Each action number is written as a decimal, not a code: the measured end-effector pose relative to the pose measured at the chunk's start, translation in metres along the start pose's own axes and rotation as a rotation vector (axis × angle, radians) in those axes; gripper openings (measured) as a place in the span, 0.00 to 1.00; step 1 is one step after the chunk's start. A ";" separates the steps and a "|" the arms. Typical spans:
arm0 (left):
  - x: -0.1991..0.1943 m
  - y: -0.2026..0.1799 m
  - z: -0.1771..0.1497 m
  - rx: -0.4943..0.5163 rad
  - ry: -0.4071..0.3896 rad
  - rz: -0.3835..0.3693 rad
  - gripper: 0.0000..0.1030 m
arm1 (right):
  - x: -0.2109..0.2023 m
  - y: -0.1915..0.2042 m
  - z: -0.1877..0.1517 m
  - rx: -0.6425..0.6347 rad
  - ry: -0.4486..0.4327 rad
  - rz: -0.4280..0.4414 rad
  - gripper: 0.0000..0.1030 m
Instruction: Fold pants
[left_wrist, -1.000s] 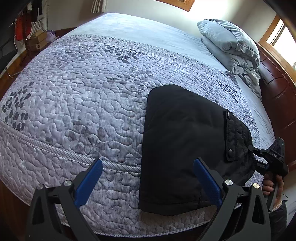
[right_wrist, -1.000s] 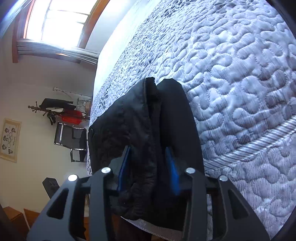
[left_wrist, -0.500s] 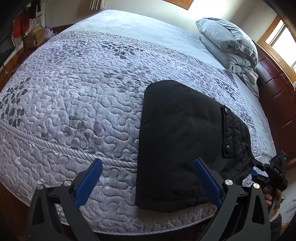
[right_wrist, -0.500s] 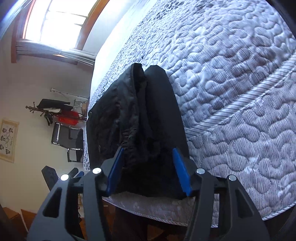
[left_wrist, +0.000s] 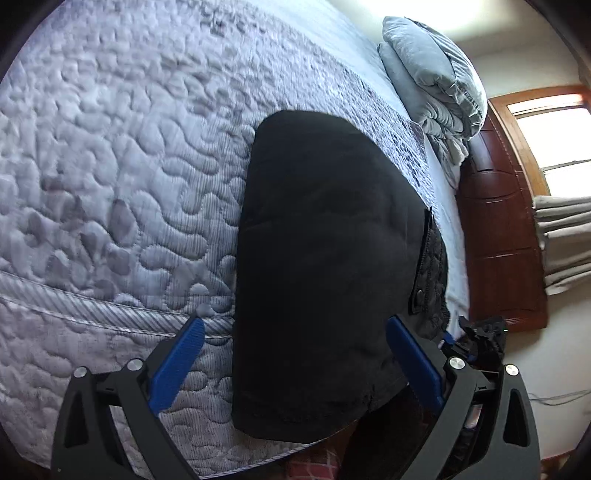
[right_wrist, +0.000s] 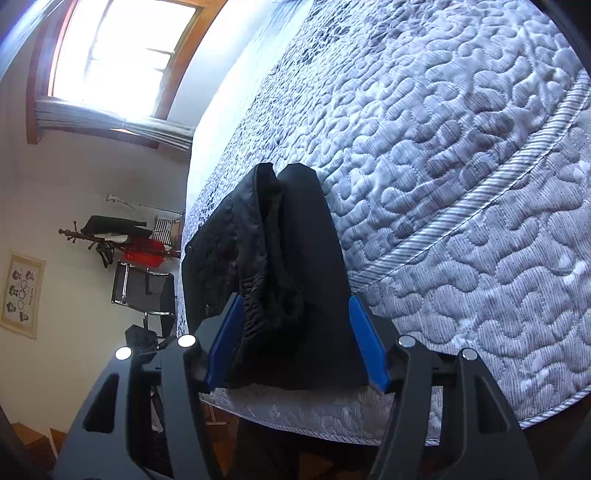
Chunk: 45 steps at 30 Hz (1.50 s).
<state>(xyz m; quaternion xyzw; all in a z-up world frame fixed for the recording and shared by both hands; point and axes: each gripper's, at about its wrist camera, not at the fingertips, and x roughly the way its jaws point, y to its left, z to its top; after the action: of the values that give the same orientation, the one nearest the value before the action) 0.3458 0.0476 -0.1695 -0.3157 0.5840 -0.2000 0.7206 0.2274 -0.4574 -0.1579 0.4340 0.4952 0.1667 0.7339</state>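
Black folded pants (left_wrist: 325, 251) lie flat on the quilted bed (left_wrist: 110, 184), their near end hanging over the mattress edge. My left gripper (left_wrist: 294, 321) is open wide above that near end. Its right finger is over the black cloth and its left finger over the quilt, touching neither. My right gripper (right_wrist: 295, 300) faces the thick folded side of the pants (right_wrist: 288, 258). Its jaws are opening, with the bunched cloth still between the blue pads (right_wrist: 225, 332), which no longer squeeze it. In the left wrist view the right gripper (left_wrist: 480, 339) sits at the pants' near right corner.
Folded grey bedding (left_wrist: 432, 74) is stacked at the head of the bed against a dark wooden headboard (left_wrist: 498, 229). A black chair (right_wrist: 144, 288) and a coat rack (right_wrist: 122, 236) stand beyond the bed. Red plaid clothing of the person (left_wrist: 314, 461) shows below the mattress edge.
The right gripper's jaws have spread from a tight pinch on the pants' edge. The left gripper has tipped down and come closer to the pants, still open.
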 end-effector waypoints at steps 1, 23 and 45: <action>0.003 0.005 0.002 -0.011 0.021 -0.036 0.96 | -0.001 -0.002 0.000 0.004 0.000 0.001 0.59; 0.045 0.047 0.022 -0.024 0.253 -0.456 0.96 | 0.027 0.001 0.011 0.009 0.049 -0.029 0.66; 0.069 0.011 0.029 0.012 0.393 -0.399 0.96 | 0.057 -0.022 0.040 0.039 0.160 0.144 0.83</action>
<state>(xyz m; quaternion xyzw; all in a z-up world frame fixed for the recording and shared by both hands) 0.3890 0.0169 -0.2230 -0.3754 0.6376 -0.3990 0.5417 0.2840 -0.4502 -0.2033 0.4679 0.5228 0.2437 0.6696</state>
